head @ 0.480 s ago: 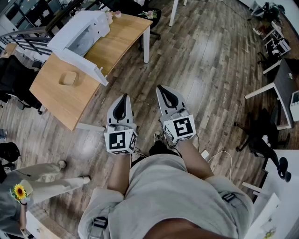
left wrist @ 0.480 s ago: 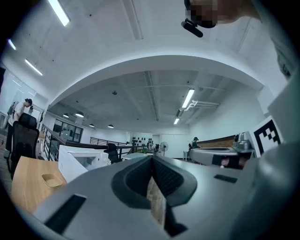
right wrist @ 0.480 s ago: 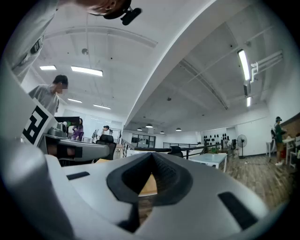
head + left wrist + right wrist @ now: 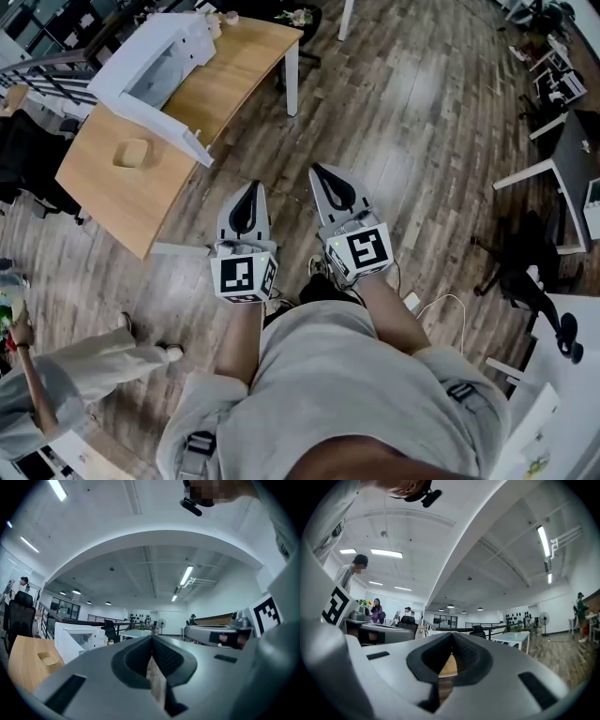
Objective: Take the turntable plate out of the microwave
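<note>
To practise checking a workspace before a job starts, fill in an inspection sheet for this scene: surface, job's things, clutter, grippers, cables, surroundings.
Surface: wooden table, upper left, mostly bare.
Job's things: white microwave on the table, door open; the plate inside cannot be made out.
Clutter: one small wooden dish on the table.
Grippers: left gripper and right gripper both shut and empty, side by side over the floor, away from the table.
Cables: white cable on the floor at the person's right.
Surroundings: wood floor, black office chair, another person at lower left.
</note>
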